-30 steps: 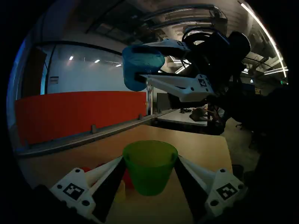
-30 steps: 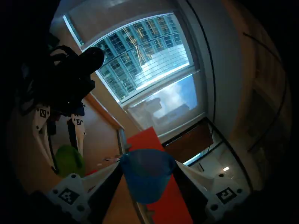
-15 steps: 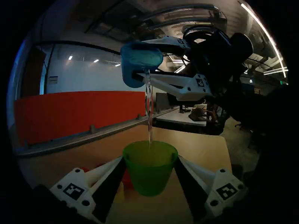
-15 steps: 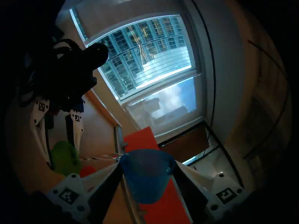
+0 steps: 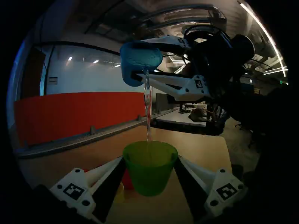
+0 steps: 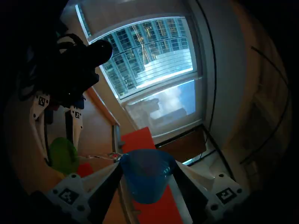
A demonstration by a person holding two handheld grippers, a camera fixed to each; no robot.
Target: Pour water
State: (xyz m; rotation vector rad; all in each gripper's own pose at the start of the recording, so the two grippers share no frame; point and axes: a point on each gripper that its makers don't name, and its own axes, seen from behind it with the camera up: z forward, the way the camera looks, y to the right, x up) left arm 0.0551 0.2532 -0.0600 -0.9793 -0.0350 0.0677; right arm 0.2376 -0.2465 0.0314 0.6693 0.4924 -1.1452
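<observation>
And the pour is on! The right claw (image 6: 147,165) is clamped on the blue cup (image 5: 139,63), one finger on each side of its wall. It holds the cup tipped over, high above the tabletop (image 5: 202,149). A thin stream of water (image 5: 147,108) drops from the lower lip straight down. Directly below, the green cup (image 5: 150,173) sits upright, the left claw (image 5: 150,160) closed on it, fingers pressing both flanks just under the rim. The stream lands inside the rim, towards the far side of the mouth, and no splash shows on the wood.

Both cups look like thin plastic tumblers (light, a bit springy), so I'd judge a hard squeeze would bow the wall and a slack one would let a wet side slip. The grip sits on opposite sides of the upper wall, which looks like the right place to take them. The green one should get heavier as it fills, so that hold will matter more. How full it is I can't tell from here.

The fall is a long one, so a small wobble of the blue cup could send the stream past the rim. A small red thing (image 5: 127,179) and a yellow one (image 5: 120,192) sit just beside the green cup's base, right in the spill zone. An orange partition (image 5: 74,112) runs along the tabletop's far edge.
</observation>
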